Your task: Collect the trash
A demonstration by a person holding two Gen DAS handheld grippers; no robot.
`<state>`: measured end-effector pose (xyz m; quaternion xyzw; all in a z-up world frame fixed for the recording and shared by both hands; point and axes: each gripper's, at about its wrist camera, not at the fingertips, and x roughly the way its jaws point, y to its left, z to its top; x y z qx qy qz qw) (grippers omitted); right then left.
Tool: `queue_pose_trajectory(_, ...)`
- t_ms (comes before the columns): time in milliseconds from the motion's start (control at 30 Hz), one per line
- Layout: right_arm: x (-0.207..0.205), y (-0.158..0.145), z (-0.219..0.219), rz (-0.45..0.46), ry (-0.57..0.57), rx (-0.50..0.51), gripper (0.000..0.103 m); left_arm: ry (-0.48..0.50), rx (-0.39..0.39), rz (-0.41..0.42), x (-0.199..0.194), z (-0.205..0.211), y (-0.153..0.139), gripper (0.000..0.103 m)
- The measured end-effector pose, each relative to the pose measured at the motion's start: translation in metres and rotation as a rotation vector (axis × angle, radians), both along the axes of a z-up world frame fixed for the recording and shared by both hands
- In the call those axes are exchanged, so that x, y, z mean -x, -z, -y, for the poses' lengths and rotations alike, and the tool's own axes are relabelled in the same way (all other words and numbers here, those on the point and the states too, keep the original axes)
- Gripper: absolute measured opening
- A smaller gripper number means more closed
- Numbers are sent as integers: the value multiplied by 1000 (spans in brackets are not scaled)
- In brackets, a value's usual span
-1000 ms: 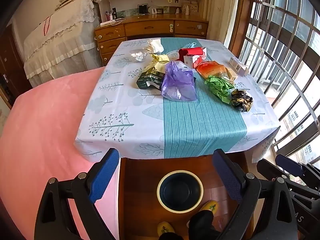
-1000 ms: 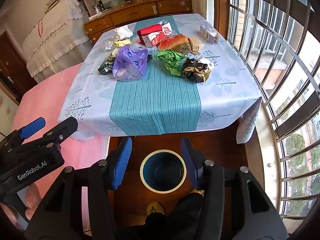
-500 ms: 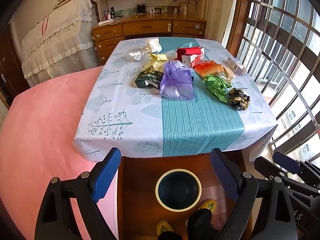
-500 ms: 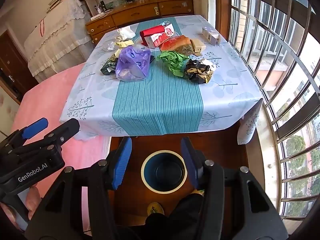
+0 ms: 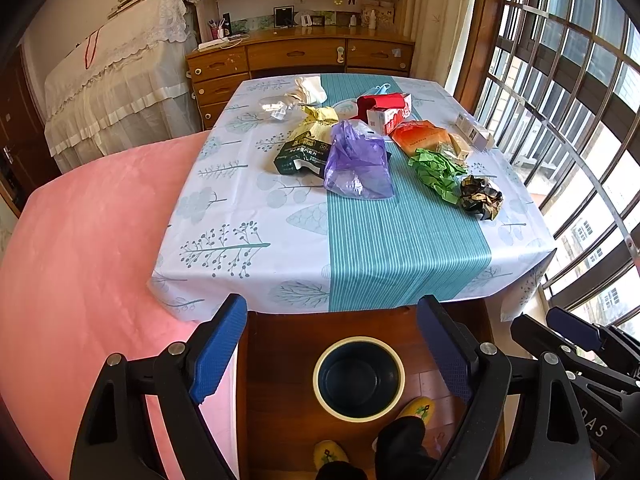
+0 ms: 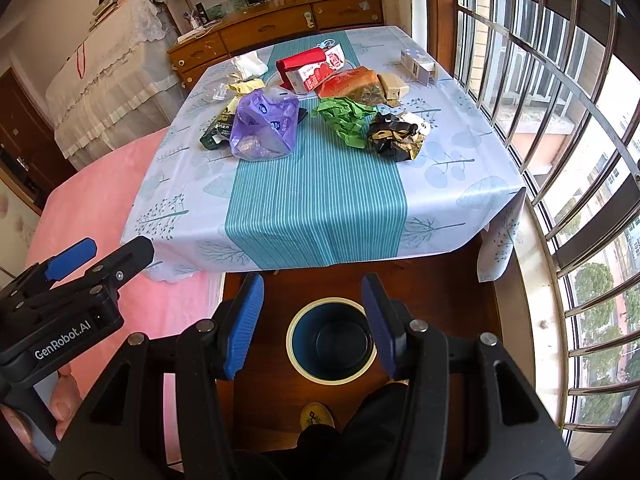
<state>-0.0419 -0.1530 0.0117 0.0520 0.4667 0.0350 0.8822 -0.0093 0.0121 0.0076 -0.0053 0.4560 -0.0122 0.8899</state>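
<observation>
nearby, pink bed (image 5: pixel 80 240) borders table (image 5: pixel 256 264); bin (image 5: pixel 358 378) sits below.

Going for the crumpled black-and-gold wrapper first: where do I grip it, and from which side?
Pinch the black-and-gold wrapper across its raised crumpled middle, coming from above on the near, open side. The green paper crowds its far-left edge; the right gripper is probably closer.

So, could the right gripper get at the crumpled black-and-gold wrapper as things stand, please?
Probably yes: the right gripper is open and empty, and the wrapper lies uncovered nearest the table's near-right side; only bare tablecloth lies between.
</observation>
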Motion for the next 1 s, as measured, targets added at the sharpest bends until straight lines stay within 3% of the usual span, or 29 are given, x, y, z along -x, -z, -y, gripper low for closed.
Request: queue_pose_trajectory(1000, 6, 2, -4, 7, 1, -8, 48, 5, -1, 0, 2, 0, -1, 88)
